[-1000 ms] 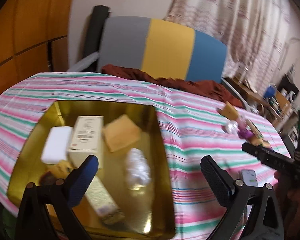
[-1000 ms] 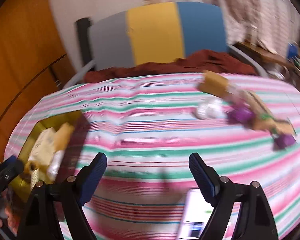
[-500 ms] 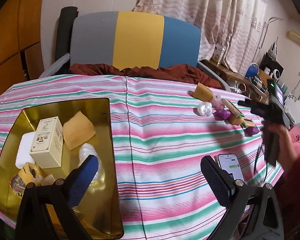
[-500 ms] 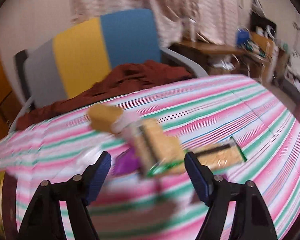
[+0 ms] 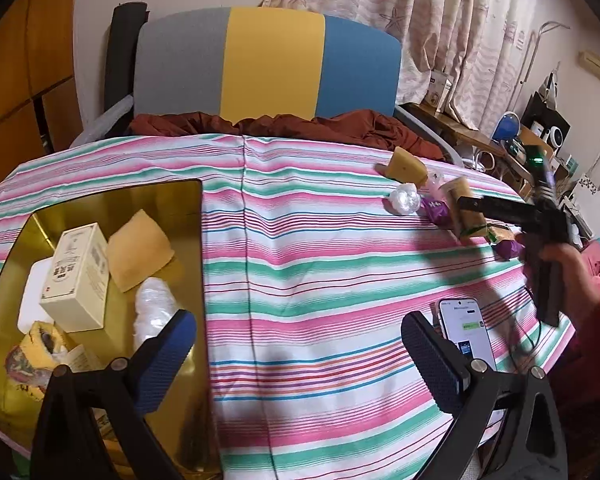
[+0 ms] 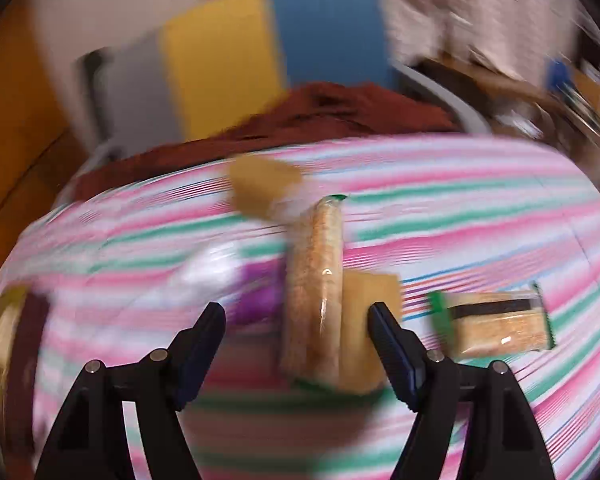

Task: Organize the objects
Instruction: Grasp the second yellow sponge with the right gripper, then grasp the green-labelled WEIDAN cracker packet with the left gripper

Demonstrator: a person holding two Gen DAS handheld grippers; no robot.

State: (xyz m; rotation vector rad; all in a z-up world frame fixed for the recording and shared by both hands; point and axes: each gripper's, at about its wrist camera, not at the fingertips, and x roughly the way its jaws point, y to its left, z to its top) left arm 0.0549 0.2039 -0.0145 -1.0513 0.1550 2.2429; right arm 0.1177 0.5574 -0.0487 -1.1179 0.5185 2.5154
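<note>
A gold tray at the table's left holds a cream box, a yellow sponge, a white plastic bundle and a yellow packet. My left gripper hangs open over the striped cloth beside the tray, with nothing between its fingers. My right gripper hovers over a cluster at the table's right. Its jaws are closing, with a long wrapped cracker pack and a yellow block between them. A gap shows on the left side, and the view is blurred.
Around the pack lie a second cracker pack, a purple wrapped sweet, a white crumpled wrapper and a yellow wedge. A phone lies near the front right edge. A chair with brown cloth stands behind.
My right gripper has swung right across the table from near the tray to the snack cluster, and its jaws have narrowed. My left gripper has shifted right, off the tray.
</note>
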